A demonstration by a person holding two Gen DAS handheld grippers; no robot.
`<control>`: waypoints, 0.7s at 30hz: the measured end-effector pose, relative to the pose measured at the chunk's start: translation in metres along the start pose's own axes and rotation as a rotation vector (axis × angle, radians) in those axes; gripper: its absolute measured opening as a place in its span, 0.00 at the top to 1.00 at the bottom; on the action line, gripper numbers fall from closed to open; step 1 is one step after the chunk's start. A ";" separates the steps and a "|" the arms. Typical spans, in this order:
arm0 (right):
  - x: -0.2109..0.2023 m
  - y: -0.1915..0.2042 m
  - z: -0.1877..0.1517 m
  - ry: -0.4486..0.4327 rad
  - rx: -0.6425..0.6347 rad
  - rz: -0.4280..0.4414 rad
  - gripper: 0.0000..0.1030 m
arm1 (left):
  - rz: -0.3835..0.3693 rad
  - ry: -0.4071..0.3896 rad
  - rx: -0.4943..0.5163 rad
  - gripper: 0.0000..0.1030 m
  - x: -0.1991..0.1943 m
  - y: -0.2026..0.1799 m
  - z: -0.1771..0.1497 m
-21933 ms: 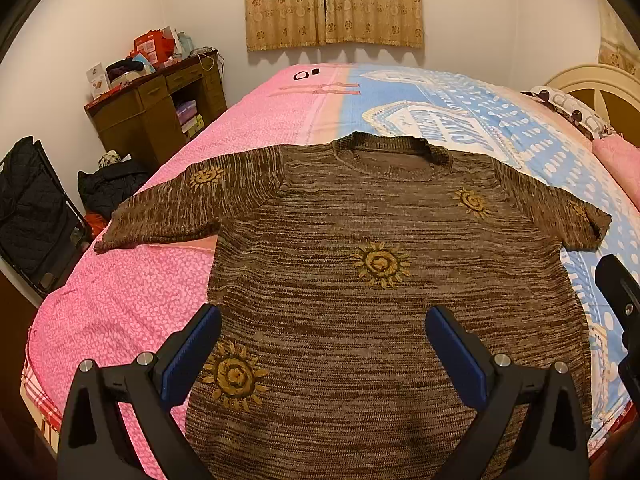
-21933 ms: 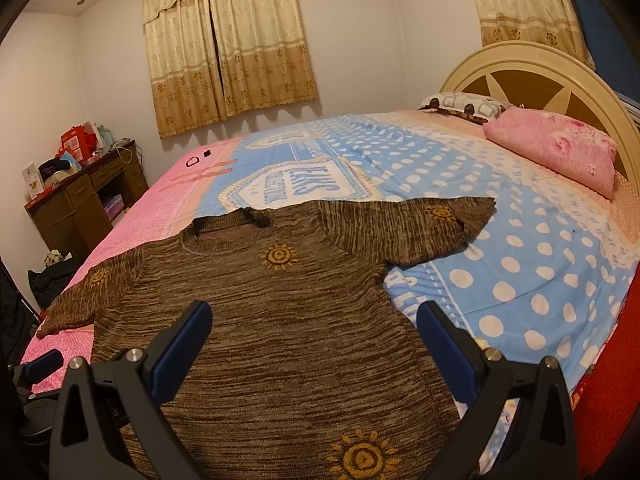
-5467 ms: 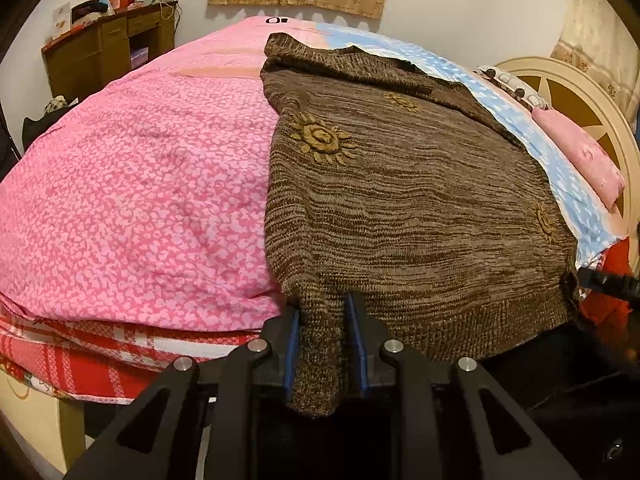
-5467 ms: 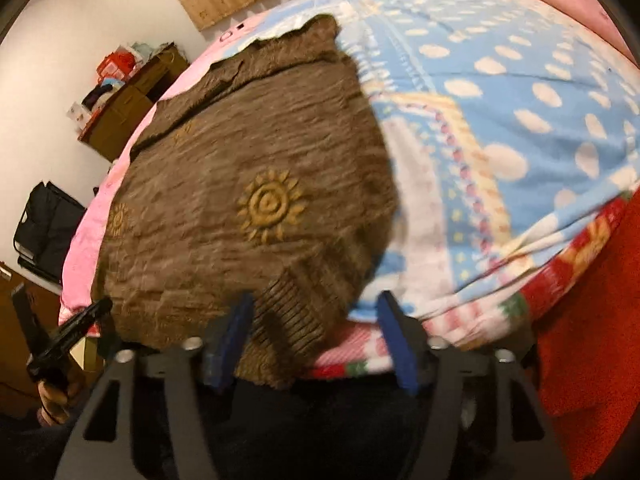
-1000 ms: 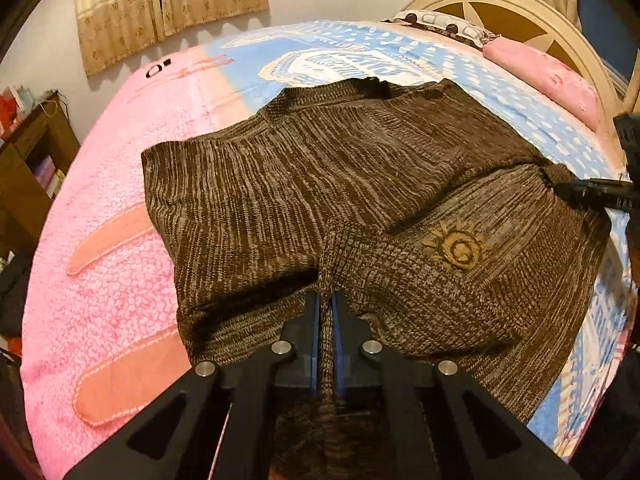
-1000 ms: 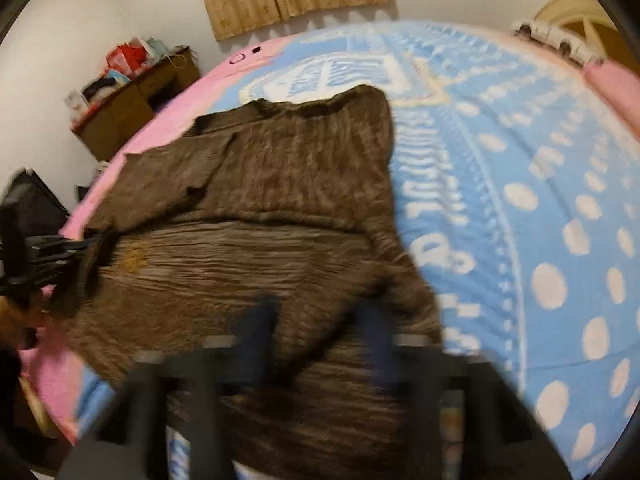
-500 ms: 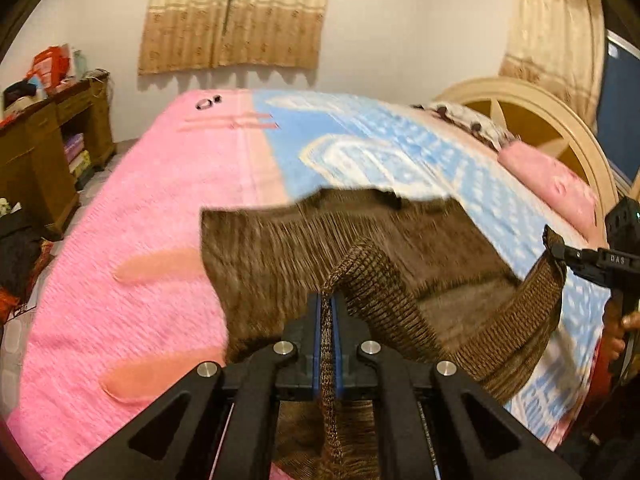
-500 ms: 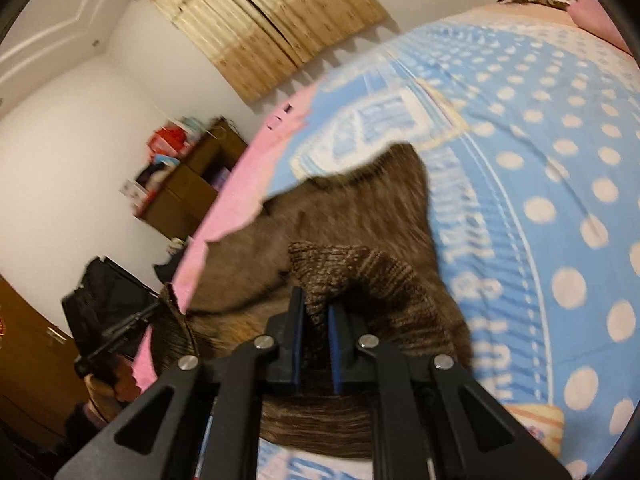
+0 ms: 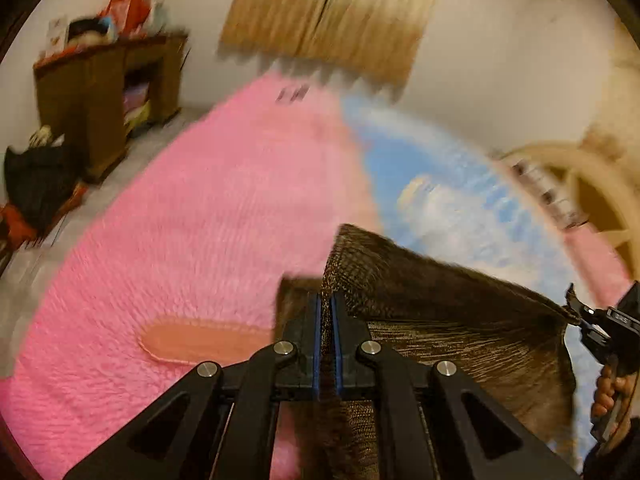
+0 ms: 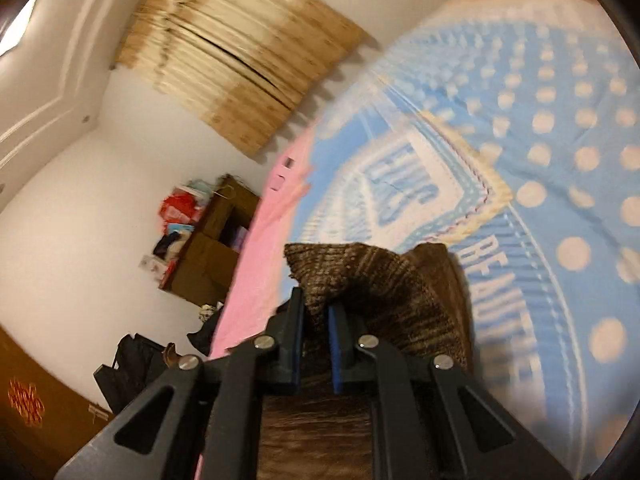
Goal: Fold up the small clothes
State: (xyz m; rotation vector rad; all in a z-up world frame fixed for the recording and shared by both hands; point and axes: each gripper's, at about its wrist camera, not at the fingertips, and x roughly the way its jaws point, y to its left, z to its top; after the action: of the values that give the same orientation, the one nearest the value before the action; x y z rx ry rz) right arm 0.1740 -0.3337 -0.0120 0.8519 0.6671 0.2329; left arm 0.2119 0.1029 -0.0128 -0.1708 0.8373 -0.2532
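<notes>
Fold midway — left hand-held gripper (image 9: 328, 344) clamps sweater (image 9: 460, 320) hem; right hand-held gripper (image 10: 316, 344), jaws easing apart, pinches other corner; hem raised above bed (image 9: 200, 240), laydown pending.

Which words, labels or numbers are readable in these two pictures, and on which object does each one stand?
"BEAUTIFUL", blurred, probably: along the rim of the emblem on the blue bedspread.
Large blue letters in the emblem's white centre: too blurred to read.
Small white marking on the right gripper, left wrist view: too small.
Black marks on the pink bedspread: blurred.
Sweater: no text.

Left hand-held gripper (image 9: 327, 312) clamped, right hand-held gripper (image 10: 316, 312) opening slightly
</notes>
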 end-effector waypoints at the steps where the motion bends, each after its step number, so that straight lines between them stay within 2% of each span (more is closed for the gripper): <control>1: 0.015 -0.008 0.000 0.027 0.007 -0.042 0.82 | 0.032 0.053 0.009 0.96 0.018 0.000 -0.003; 2: 0.035 -0.018 -0.004 0.070 0.009 -0.129 0.80 | 0.049 0.085 0.021 0.96 0.028 0.000 -0.005; 4: 0.053 -0.027 -0.013 0.116 -0.014 -0.210 0.77 | 0.068 0.114 0.053 0.96 0.039 -0.003 -0.009; 6: 0.052 -0.027 -0.021 0.107 -0.051 -0.198 0.73 | 0.047 0.096 0.071 0.95 0.033 -0.004 -0.008; 8: 0.037 -0.021 -0.022 0.056 -0.087 -0.192 0.48 | 0.021 0.085 0.050 0.95 0.025 0.001 -0.004; 10: 0.020 -0.015 -0.022 -0.011 -0.111 -0.199 0.40 | -0.003 0.086 0.012 0.94 0.015 0.010 0.001; 12: 0.006 -0.003 -0.022 -0.041 -0.174 -0.198 0.41 | 0.030 0.070 -0.006 0.94 0.001 0.013 0.000; 13: 0.003 0.004 -0.024 -0.027 -0.211 -0.195 0.47 | 0.043 0.053 -0.006 0.94 -0.007 0.012 -0.002; 14: 0.004 0.014 -0.028 0.010 -0.268 -0.189 0.55 | 0.039 0.027 0.004 0.94 -0.019 0.007 -0.008; 15: 0.012 0.017 -0.028 0.044 -0.307 -0.194 0.57 | 0.025 0.018 0.017 0.94 -0.027 0.000 -0.014; 17: 0.034 0.030 -0.041 0.162 -0.424 -0.238 0.66 | 0.017 0.019 0.077 0.94 -0.038 -0.021 -0.034; 19: 0.057 0.032 -0.052 0.239 -0.480 -0.288 0.69 | 0.023 0.016 0.127 0.94 -0.048 -0.037 -0.053; 21: 0.083 0.026 -0.049 0.286 -0.476 -0.327 0.69 | 0.028 0.018 0.136 0.94 -0.057 -0.044 -0.076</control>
State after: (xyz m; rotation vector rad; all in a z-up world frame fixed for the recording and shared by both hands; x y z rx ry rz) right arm 0.2089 -0.2497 -0.0525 0.2468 0.9589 0.2072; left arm 0.1111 0.0734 -0.0116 -0.0299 0.8369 -0.2844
